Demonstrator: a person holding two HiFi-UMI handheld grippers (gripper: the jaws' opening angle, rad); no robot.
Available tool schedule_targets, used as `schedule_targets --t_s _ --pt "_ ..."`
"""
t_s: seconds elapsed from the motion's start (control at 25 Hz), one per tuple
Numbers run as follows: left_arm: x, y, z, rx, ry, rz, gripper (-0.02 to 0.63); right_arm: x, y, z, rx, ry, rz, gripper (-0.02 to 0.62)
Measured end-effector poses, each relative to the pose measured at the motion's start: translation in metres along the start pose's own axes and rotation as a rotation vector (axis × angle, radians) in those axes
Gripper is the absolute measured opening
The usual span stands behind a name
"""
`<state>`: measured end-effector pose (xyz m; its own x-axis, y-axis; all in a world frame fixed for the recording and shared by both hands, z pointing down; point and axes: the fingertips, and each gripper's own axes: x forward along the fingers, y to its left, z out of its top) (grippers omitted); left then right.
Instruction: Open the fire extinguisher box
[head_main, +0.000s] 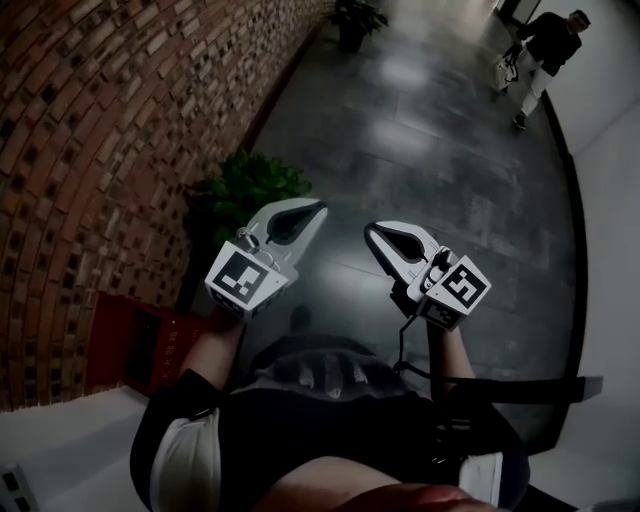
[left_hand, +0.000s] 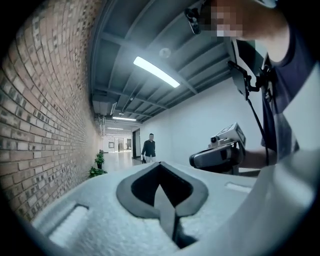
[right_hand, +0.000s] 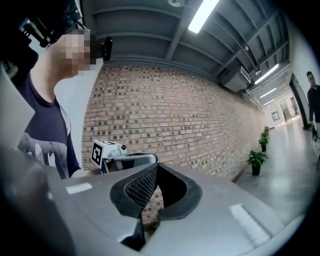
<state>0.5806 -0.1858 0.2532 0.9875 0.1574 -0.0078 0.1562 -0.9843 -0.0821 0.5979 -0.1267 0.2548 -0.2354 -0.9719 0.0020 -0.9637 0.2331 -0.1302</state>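
The red fire extinguisher box (head_main: 120, 345) sits low at the foot of the brick wall (head_main: 90, 150), at the lower left of the head view, just beside the person's left forearm (head_main: 215, 350) in the picture. It lies in dim light. A darker panel shows between its red faces, and whether its door is closed I cannot tell. Neither pair of tongs touches it.

The left tongs (head_main: 318, 208) are closed tip to tip with nothing between them. Only the dark hollow inside the white jaws shows in the left gripper view. The right tongs (head_main: 373, 231) are likewise closed and empty, and brickwork is visible through their hollow in the right gripper view. Both are held level over the dark polished floor (head_main: 420, 150), side by side but apart, each with its marker cube (head_main: 245, 280) nearest the hand.

A potted plant (head_main: 250, 190) stands by the wall just past the left tongs. A second plant (head_main: 355, 20) stands further down the corridor. Another person (head_main: 545, 50) walks at the far right.
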Motion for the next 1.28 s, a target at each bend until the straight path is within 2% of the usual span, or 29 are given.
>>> schedule_targets --t_s 0.08,0.24,0.4,0.52,0.68,0.8,0.96,1.08,1.2,1.28 --pt "0.006 0.028 -0.004 -0.033 -0.008 0.008 0.0 0.022 -0.014 -0.001 -0.036 0.011 -0.029 0.0" --pt "0.011 0.07 -0.015 -0.078 0.007 0.015 0.0 0.06 -0.034 0.002 -0.09 -0.022 -0.019 0.0" --pt "0.02 0.095 -0.021 -0.117 0.001 -0.01 0.0 0.078 -0.05 0.003 -0.039 0.009 -0.037 0.0" --pt "0.03 0.101 -0.021 -0.116 0.0 -0.033 0.0 0.079 -0.064 0.005 -0.076 -0.005 -0.039 0.0" --pt "0.049 0.097 -0.035 -0.107 0.043 -0.04 0.0 0.073 -0.08 0.003 0.003 -0.012 -0.034 0.0" --pt "0.067 0.092 -0.048 -0.104 0.094 -0.051 0.0 0.068 -0.098 -0.002 -0.054 -0.014 0.0 0.001" --pt "0.095 0.105 -0.046 -0.085 0.094 -0.015 0.0 0.068 -0.132 -0.008 0.068 -0.019 -0.019 0.001" --pt "0.119 0.117 -0.04 -0.065 0.073 0.02 0.0 0.063 -0.16 -0.01 0.074 -0.03 -0.006 0.0" --pt "0.142 0.127 -0.041 -0.095 0.087 0.053 0.0 0.058 -0.19 -0.013 0.06 -0.002 0.01 0.0" --pt "0.154 0.147 -0.041 -0.118 0.117 0.109 0.0 0.065 -0.215 -0.012 0.051 0.004 0.071 0.0"
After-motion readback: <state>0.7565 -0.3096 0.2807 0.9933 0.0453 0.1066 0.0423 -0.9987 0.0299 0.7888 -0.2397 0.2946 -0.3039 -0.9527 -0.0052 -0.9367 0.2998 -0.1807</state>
